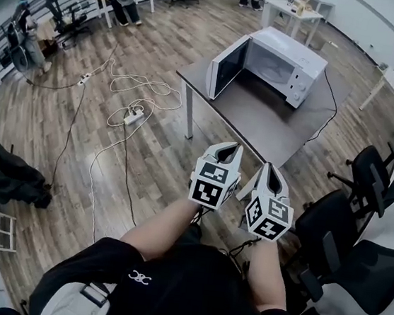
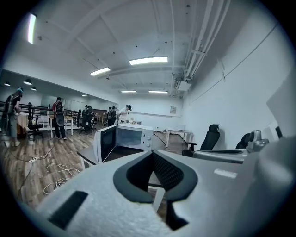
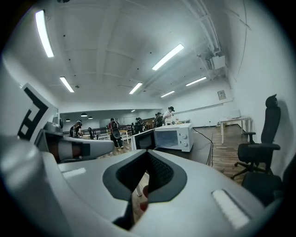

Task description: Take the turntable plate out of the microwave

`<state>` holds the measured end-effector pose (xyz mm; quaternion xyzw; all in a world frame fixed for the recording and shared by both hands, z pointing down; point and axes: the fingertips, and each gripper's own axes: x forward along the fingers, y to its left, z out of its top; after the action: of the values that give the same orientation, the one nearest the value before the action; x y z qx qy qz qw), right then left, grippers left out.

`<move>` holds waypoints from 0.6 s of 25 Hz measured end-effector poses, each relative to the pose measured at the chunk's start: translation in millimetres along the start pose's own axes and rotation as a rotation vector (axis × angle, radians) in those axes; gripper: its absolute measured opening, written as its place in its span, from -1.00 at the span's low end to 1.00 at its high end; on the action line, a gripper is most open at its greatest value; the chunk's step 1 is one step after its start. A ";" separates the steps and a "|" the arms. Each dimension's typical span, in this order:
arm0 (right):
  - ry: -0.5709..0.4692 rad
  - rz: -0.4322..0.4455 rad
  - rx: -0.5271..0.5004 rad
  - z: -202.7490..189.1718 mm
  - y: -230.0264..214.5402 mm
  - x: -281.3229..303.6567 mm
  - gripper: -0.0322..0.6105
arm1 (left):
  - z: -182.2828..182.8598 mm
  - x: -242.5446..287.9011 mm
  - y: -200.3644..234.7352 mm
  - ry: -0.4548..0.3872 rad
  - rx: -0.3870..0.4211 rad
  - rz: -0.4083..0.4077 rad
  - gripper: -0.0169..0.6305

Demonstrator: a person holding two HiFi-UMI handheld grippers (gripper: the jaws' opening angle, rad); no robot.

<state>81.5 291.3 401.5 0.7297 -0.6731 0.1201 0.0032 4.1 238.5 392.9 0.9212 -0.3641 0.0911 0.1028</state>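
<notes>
The step in hand is judged to be the approach: nothing has been grasped, and both grippers are held well short of the table [image 1: 258, 121]. One microwave [image 1: 294, 65] is seen on that table, with its single door [image 1: 226, 65] already swung open to the left. The turntable plate [image 1: 270, 68] is taken to lie inside the open cavity, where a pale round shape is faintly made out. At this range it cannot be told for certain that this is the plate.

Two grippers are counted. The left gripper [image 1: 231, 149] is seen with its jaws brought together at the tips and nothing between them. The right gripper [image 1: 269, 171] is likewise closed and empty. Both are pointed toward the microwave, side by side.

For the next move, the grippers would need to be carried forward to the cavity mouth. The jaws of at least one would have to be opened, so that the plate's rim could be taken and the plate lifted clear.

One table, one microwave and one plate are counted. At least three black office chairs [image 1: 372, 178] are seen to the right.
</notes>
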 end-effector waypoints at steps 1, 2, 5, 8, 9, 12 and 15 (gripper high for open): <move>0.002 -0.004 -0.008 3.8 -1.6 11.2 -0.88 | 5.3 11.0 6.1 0.001 -0.004 -0.005 -0.92; 0.005 -0.008 -0.008 7.4 -3.7 22.4 -0.88 | 10.7 22.0 11.6 0.002 -0.006 -0.011 -0.92; 0.013 -0.015 0.013 14.3 -9.6 53.8 -0.88 | 23.8 51.1 27.3 0.002 0.002 -0.026 -0.92; 0.020 -0.030 0.017 18.7 -15.4 82.4 -0.88 | 32.7 75.6 43.9 0.003 0.020 -0.026 -0.92; 0.022 -0.039 0.017 20.4 -17.4 91.6 -0.88 | 35.3 82.9 49.0 0.003 0.021 -0.029 -0.92; 0.024 -0.058 0.014 25.5 -20.3 117.2 -0.88 | 43.0 101.4 63.5 0.002 0.023 -0.040 -0.92; 0.022 -0.063 0.024 28.1 -17.8 140.9 -0.88 | 45.3 116.7 78.2 0.011 0.030 -0.053 -0.92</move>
<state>113.0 150.0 402.3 0.7491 -0.6483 0.1359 0.0054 38.2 95.0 387.3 0.9314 -0.3377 0.0987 0.0934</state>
